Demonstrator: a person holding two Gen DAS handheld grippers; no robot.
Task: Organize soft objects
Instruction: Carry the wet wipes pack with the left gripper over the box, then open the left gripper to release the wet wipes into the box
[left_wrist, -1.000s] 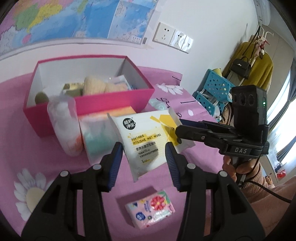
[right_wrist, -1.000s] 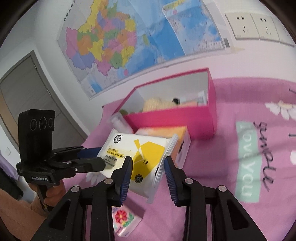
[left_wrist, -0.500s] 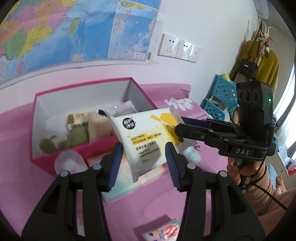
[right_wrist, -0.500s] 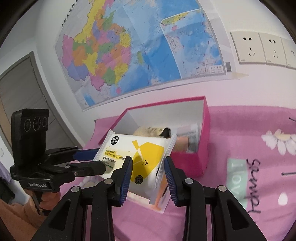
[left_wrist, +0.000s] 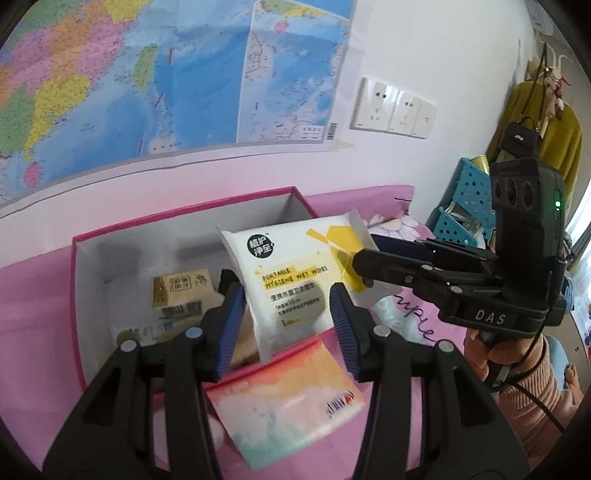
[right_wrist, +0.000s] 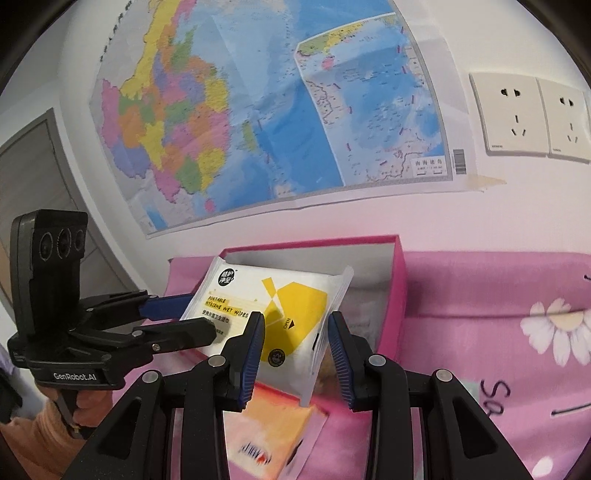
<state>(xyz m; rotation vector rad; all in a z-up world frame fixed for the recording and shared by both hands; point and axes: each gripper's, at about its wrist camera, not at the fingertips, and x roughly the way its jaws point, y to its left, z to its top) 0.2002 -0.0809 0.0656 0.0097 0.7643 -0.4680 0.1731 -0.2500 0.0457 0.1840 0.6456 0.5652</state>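
Both grippers, the left (left_wrist: 286, 325) and right (right_wrist: 295, 349), pinched the wipes pack (left_wrist: 295, 280) above the box (left_wrist: 88, 295); uneven release risked dropping it outside.

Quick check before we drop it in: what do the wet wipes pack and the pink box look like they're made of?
Wet wipes pack: thin glossy plastic film, judging by the sheen, the crimped end seal and the way it bends between both grippers. Pink box: likely rigid paperboard, matte pink outside and plain white inside, with straight walls and crisp corners; the pictures cannot confirm it.
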